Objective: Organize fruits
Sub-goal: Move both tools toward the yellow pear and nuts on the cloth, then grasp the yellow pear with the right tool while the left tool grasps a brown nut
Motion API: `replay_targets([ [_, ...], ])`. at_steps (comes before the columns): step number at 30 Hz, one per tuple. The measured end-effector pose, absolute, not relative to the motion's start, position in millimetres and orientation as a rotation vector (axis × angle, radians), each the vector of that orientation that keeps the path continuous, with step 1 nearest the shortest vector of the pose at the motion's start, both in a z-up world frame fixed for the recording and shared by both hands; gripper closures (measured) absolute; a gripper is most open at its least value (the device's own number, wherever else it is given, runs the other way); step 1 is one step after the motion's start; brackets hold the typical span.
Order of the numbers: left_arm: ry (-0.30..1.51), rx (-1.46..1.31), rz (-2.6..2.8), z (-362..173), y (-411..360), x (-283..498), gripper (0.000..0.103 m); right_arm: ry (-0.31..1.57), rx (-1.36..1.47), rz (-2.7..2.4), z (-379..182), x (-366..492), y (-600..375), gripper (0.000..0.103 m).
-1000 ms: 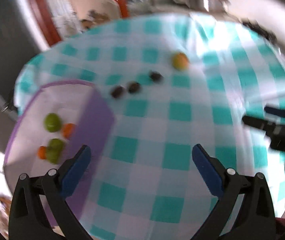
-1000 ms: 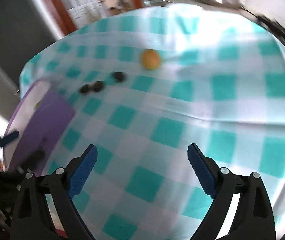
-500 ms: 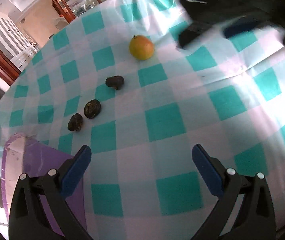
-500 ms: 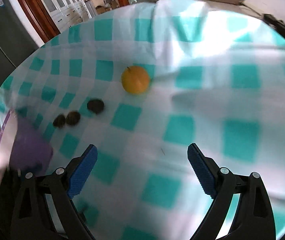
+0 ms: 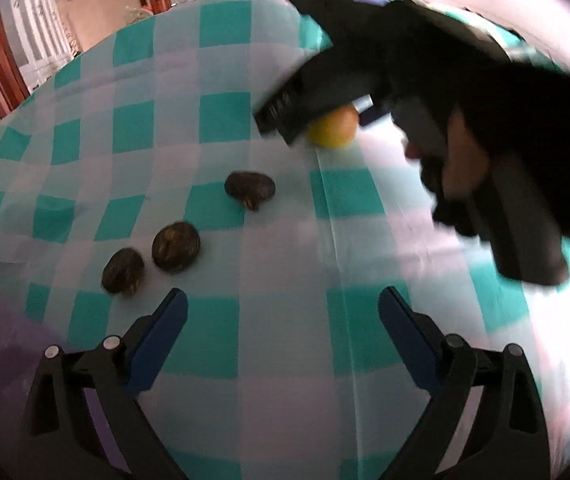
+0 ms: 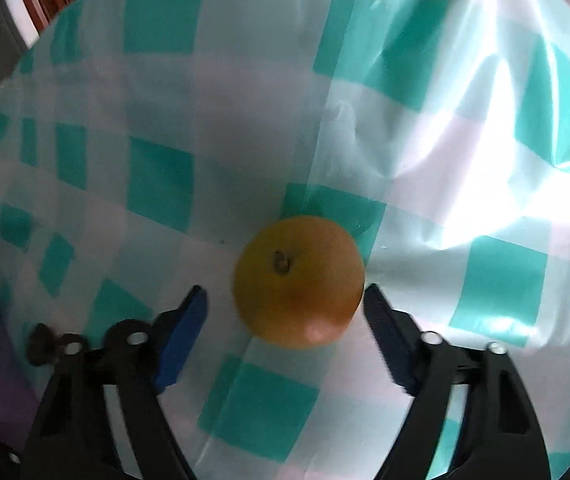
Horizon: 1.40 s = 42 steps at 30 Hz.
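target fruit: round yellow-orange fruit [image 6: 299, 282], stem end up, on the teal-and-white checked cloth [image 6: 165, 184], far right of the three dark wrinkled fruits [image 5: 173, 246].
right gripper [image 6: 285, 308]: straddles the fruit; jaws just closing, right pad at its skin, left pad apart.
left gripper [image 5: 283, 312]: wide open, empty, near the dark fruits.
nearer hand: right.
purple-rimmed basket [image 5: 1, 344]: near left.

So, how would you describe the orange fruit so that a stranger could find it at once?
Look at the checked cloth, teal and white. The orange fruit lies on it between the fingers of the right gripper, whose jaws have just been closing around it. It is the only round, bright orange thing; the three dark fruits nearby are smaller, brown and wrinkled.
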<state>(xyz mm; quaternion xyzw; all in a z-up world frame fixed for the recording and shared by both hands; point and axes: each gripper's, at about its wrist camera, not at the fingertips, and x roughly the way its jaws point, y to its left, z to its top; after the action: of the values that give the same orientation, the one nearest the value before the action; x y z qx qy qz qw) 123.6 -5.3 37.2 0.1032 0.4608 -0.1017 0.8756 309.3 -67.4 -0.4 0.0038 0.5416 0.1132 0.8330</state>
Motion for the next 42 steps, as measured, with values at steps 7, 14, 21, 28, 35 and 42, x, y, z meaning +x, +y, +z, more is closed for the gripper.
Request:
replay_targets([
  [7,0.946,0.173,-0.19,22.5,-19.4,170.9,0.01,1.108,0.003,0.312,-2.4,299.8,-88.1,0.049],
  [14,0.971,0.113,-0.1,6.0,-19.8,218.8,0.022,1.033,0.065,0.257,20.8,273.0,-135.3,0.08],
  [21,0.978,0.074,-0.087,-0.1,-14.4,240.7,0.02,1.064,0.065,0.263,13.8,269.5,-137.5,0.055],
  [28,0.989,0.064,-0.096,2.6,-11.0,244.1,0.042,1.071,0.043,0.312,4.8,288.2,-119.0,0.034],
  [35,0.981,0.052,-0.071,3.7,-5.4,246.0,0.062,1.074,-0.012,0.392,-1.5,309.3,-80.8,0.036],
  [42,0.989,0.043,-0.039,1.4,-7.6,245.8,0.047,1.092,-0.107,0.405,-17.8,310.4,-46.9,0.043],
])
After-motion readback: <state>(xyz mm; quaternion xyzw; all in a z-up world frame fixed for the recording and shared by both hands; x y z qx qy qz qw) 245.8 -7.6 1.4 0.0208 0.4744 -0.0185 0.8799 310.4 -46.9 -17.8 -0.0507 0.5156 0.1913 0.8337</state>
